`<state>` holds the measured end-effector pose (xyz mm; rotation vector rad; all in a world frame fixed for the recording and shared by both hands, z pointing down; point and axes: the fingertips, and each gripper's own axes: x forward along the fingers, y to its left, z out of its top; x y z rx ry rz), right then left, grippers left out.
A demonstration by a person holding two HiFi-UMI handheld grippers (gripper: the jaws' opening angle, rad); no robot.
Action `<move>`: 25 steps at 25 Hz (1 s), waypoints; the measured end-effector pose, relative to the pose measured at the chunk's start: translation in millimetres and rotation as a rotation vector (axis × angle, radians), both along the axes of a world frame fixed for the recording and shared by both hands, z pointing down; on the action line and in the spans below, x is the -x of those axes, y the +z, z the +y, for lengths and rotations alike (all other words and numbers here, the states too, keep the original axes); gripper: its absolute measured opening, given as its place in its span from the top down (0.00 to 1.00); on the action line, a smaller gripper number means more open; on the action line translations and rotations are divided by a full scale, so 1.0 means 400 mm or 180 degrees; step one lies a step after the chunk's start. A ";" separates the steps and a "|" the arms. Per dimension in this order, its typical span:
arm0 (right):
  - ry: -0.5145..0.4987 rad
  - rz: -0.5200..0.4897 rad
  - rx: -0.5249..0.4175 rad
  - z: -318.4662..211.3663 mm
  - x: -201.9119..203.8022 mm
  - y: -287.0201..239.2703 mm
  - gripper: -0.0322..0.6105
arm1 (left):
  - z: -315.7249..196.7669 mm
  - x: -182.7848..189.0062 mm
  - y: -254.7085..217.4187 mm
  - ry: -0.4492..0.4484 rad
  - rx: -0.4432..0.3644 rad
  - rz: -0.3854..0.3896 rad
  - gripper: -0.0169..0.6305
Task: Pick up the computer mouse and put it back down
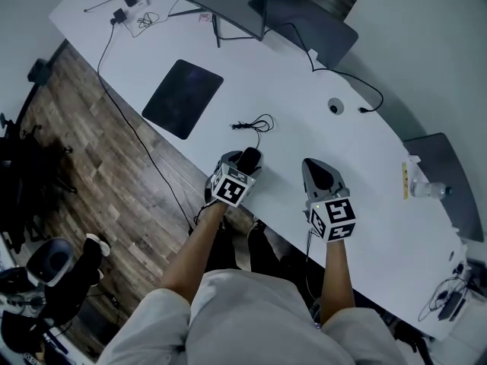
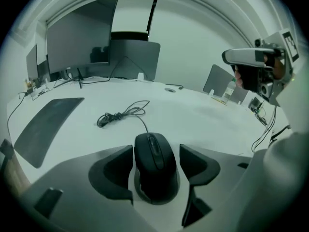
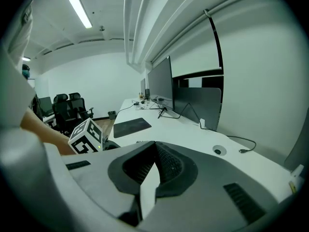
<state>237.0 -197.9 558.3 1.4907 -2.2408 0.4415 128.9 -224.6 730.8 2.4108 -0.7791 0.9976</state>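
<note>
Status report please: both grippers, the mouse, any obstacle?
Left gripper open, jaws either side of mouse on table. Right gripper shut, empty. Cable coiled ahead; nothing blocking.

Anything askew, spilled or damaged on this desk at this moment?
Nothing spilled or damaged. The only oddity: the mouse sits off the mouse pad, between the left gripper's jaws, with its cable bunched loose on the table.
</note>
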 end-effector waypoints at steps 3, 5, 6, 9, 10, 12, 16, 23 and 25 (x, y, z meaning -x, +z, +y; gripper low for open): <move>0.0012 0.0005 0.0061 0.004 -0.004 0.015 0.93 | 0.004 0.002 0.025 -0.0063 0.0019 -0.0132 0.49; 0.0012 0.0023 0.0078 0.000 -0.005 0.019 0.93 | -0.004 0.004 0.027 -0.0126 -0.0010 -0.0137 0.51; 0.0017 0.0024 0.0083 -0.003 -0.006 0.020 0.93 | -0.005 0.004 0.027 -0.0136 -0.0006 -0.0125 0.52; 0.0040 -0.0013 0.0071 -0.014 -0.005 0.013 0.93 | -0.003 0.007 0.024 -0.0095 0.0034 -0.0099 0.53; 0.0045 -0.0018 0.0058 -0.018 -0.004 0.007 0.93 | -0.003 0.009 0.017 -0.0073 0.0031 -0.0083 0.53; 0.0026 0.0004 0.0035 -0.027 0.002 -0.005 0.93 | -0.009 0.013 -0.009 -0.0036 -0.0017 -0.0011 0.54; -0.0060 0.0117 0.0014 -0.050 0.020 -0.030 0.93 | -0.041 0.030 -0.100 -0.0027 -0.0241 0.0203 0.54; -0.0129 0.0020 -0.0206 -0.103 0.069 -0.120 0.93 | -0.111 0.121 -0.291 -0.0169 -0.0607 0.0405 0.54; -0.0145 -0.0011 -0.0263 -0.123 0.091 -0.148 0.93 | -0.135 0.158 -0.337 -0.0209 -0.0702 0.0424 0.54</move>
